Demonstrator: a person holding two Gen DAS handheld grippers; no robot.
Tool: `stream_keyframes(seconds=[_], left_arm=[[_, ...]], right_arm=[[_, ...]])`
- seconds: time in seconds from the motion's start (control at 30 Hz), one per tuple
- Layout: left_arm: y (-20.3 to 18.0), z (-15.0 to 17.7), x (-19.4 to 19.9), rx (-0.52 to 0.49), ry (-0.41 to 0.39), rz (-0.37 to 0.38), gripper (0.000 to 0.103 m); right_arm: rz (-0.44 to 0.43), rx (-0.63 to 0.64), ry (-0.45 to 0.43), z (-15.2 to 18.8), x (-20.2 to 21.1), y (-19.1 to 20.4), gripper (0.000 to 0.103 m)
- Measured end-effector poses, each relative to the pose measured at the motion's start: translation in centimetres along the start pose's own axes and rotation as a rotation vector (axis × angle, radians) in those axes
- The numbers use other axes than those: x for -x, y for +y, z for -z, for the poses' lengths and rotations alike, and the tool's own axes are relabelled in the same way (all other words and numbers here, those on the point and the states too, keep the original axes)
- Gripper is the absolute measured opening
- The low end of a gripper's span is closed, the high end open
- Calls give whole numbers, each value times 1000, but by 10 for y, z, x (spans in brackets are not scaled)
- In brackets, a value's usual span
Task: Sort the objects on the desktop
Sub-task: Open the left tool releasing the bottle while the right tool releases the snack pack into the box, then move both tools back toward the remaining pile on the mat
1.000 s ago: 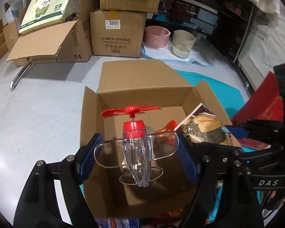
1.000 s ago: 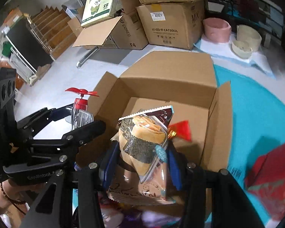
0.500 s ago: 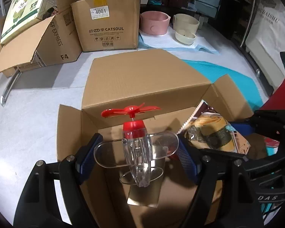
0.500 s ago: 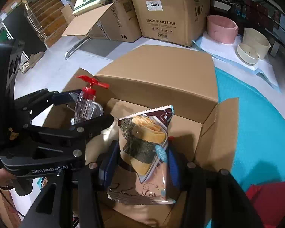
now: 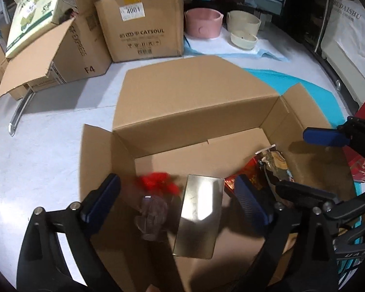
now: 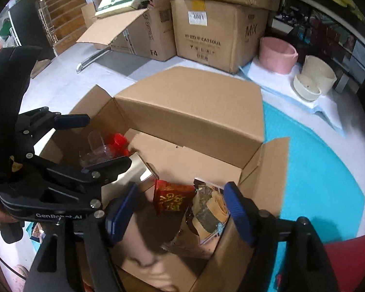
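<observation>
An open cardboard box [image 5: 194, 121] [image 6: 189, 112] lies below both grippers. My left gripper [image 5: 176, 202] [image 6: 90, 143] hangs over its left part, jaws opening, its pads clear of the blurred clear toy plane with red propeller [image 5: 153, 211] [image 6: 104, 148] lying loose below them. Beside the plane is a shiny metallic box [image 5: 199, 215] [image 6: 133, 172]. My right gripper [image 6: 180, 211] is over the box's right part, jaws opening. The snack bag [image 6: 209, 214] [image 5: 275, 165] lies between its fingers, untouched, next to a red packet [image 6: 172, 198] [image 5: 245, 172].
Stacked cardboard boxes [image 5: 143, 24] [image 6: 214, 31] stand behind the open box. A pink tub [image 5: 203, 23] and cream bowls [image 5: 243, 31] sit at the back right. A teal mat [image 6: 316, 177] lies to the right, and something red [image 6: 348, 260] is at the lower right.
Both grippers sank toward the box and opened. The toy plane dropped out of the left jaws into the box. The snack bag slid down out of the right jaws.
</observation>
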State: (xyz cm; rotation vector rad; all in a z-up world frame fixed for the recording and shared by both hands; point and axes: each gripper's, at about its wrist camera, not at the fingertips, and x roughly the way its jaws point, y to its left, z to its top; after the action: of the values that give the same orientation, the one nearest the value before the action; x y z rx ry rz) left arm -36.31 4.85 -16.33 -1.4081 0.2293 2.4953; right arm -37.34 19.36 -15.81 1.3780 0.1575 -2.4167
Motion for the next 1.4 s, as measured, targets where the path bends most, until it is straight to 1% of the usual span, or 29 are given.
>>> stream_keyframes(seconds=[0.17, 0.33, 0.6, 0.7, 0.9, 1.0, 1.13, 1.27, 1.4], left_arm=[[1, 3, 17, -8, -23, -12, 98], [2, 8, 35, -2, -41, -23, 99], [-6, 31, 72, 2, -66, -10, 100], [-11, 44, 85, 10, -59, 20, 101], [-26, 71, 108, -15, -64, 32, 102], [-37, 84, 122, -44, -72, 37, 102], [-48, 99, 133, -64, -71, 42, 102], [-55, 117, 139, -79, -61, 67, 102], [-60, 135, 146, -88, -60, 63, 102]], right_arm=[[-15, -7, -10, 1, 14, 3, 74], [-8, -7, -22, 6, 26, 10, 74], [-10, -27, -62, 24, 60, 24, 74], [-10, -37, -75, 36, 76, 29, 74], [-7, -36, -72, 65, 104, 38, 74], [-13, -30, -72, 81, 116, 45, 74], [-21, -31, -66, 103, 127, 54, 74], [-39, -41, -61, 123, 135, 60, 74], [-49, -45, -51, 142, 139, 69, 74]])
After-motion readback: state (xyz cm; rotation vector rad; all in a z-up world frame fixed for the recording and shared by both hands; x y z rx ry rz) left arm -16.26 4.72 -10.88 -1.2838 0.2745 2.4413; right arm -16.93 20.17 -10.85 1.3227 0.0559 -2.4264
